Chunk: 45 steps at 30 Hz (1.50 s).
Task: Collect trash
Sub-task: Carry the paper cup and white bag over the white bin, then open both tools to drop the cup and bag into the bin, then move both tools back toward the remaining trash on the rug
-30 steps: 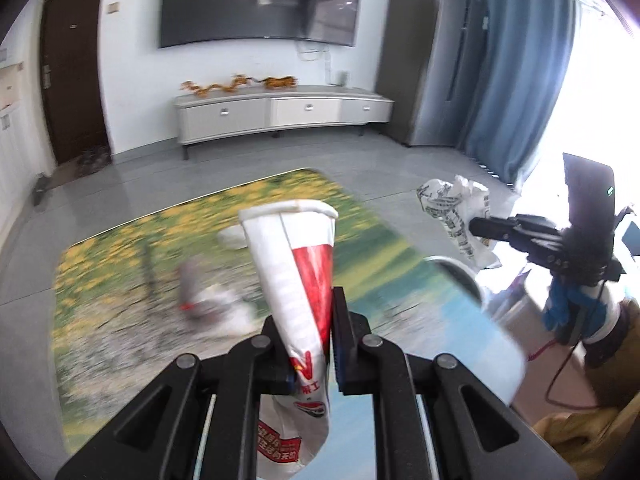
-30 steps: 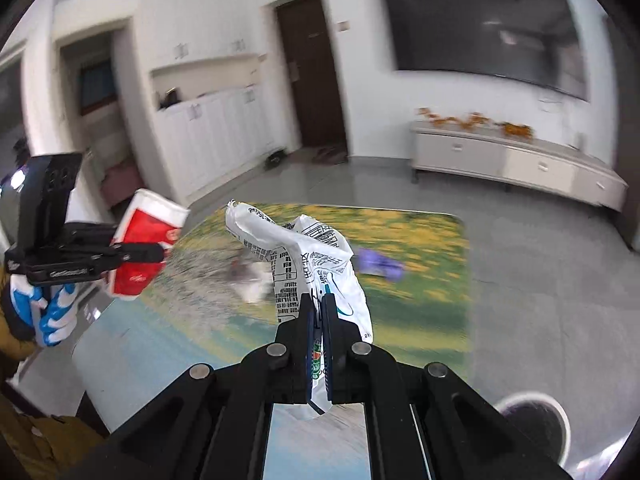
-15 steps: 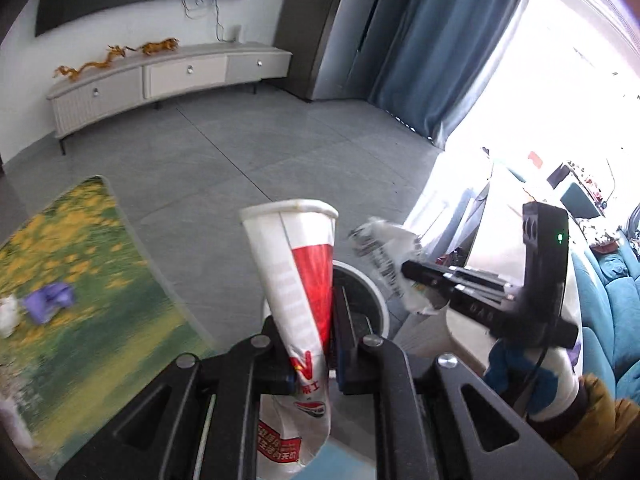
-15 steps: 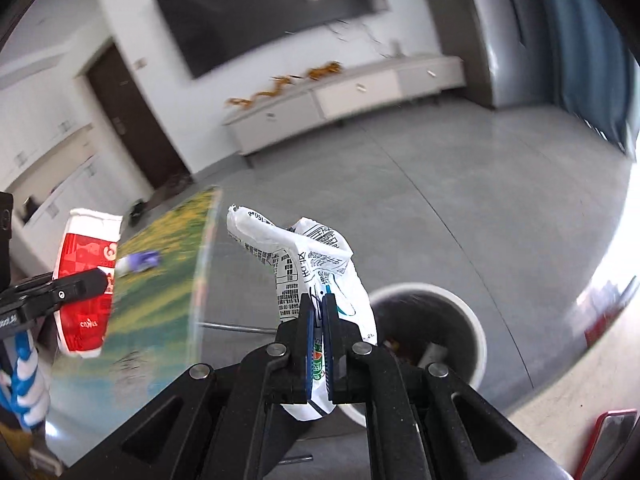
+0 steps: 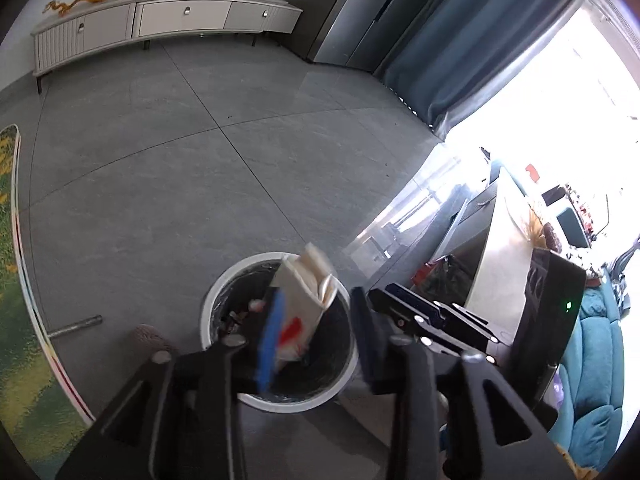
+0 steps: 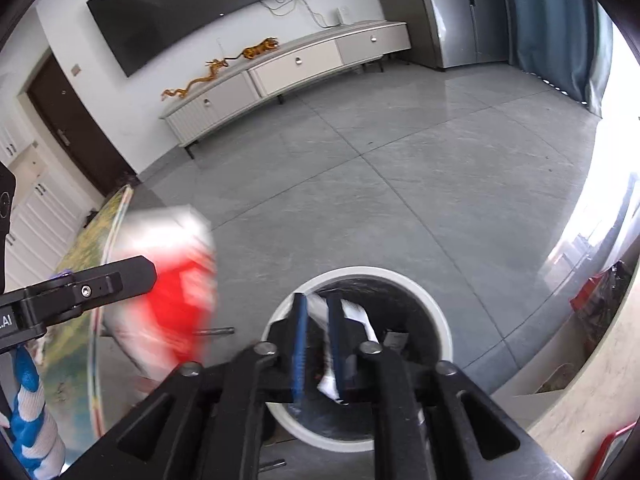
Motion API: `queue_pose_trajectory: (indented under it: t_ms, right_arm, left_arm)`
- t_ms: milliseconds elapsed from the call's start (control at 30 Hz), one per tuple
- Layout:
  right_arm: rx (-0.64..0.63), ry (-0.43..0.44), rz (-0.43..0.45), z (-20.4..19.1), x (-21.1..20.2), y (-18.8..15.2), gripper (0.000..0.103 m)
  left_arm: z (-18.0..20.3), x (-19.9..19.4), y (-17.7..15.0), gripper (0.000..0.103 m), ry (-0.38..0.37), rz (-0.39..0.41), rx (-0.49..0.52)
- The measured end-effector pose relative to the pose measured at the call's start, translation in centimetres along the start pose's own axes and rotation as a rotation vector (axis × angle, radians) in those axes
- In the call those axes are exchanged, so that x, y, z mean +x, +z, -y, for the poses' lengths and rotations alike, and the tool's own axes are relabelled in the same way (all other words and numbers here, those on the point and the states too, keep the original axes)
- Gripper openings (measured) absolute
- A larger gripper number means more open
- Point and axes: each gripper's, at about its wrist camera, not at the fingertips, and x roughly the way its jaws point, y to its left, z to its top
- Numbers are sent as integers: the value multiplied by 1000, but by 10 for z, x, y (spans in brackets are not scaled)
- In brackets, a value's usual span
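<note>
Grey floor, bin (image 5: pixel 256 398) – crushed red/white cup (image 5: pixel 302 300) dropping.

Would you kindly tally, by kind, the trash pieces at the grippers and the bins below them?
Red-and-white paper cup, between the opening jaws of the left gripper: 1
Crumpled white wrapper, between the opening jaws of the right gripper: 1
White round bin: 1
Total: 3
</note>
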Motion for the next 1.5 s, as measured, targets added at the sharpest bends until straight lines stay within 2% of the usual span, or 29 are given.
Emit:
queue_pose_trajectory:
  t_ms: [33, 200, 333, 400, 567, 633, 700, 967, 1033, 1267, 1500]
  right_arm:
    - [4, -2, 4, 1, -1, -2, 27]
    - [7, -29, 39, 4, -17, -4, 38]
    - [7, -45, 97, 4, -35, 0, 57]
    - [7, -51, 132, 0, -50, 1, 63]
    - [-5, -50, 226, -18, -87, 1, 84]
    - [-15, -51, 268, -27, -102, 0, 96]
    - [-26, -47, 312, -38, -118, -1, 101]
    - [-75, 15, 442, -82, -166, -1, 103]
    - [-93, 36, 466, -93, -175, -2, 103]
    - [-171, 117, 543, -139, -207, -7, 103]
    - [-254, 158, 525, -174, -208, -11, 103]
  left_arm:
    - [1, -2, 0, 42, -1, 6, 3]
    - [4, -14, -5, 42, 10, 30, 24]
    - [8, -32, -11, 42, 40, 75, 40]
    - [10, -44, -14, 42, 56, 111, 43]
    - [14, -92, -27, 42, 97, 242, 61]
    - [15, -112, -34, 42, 113, 288, 70]
    - [17, -132, -42, 42, 136, 312, 89]
    - [-1, -209, -81, 42, 214, 393, 88]
    - [-8, -228, -92, 48, 238, 418, 78]
    - [-48, -297, -135, 50, 327, 510, 12]
    - [-110, -344, -185, 50, 414, 549, -120]
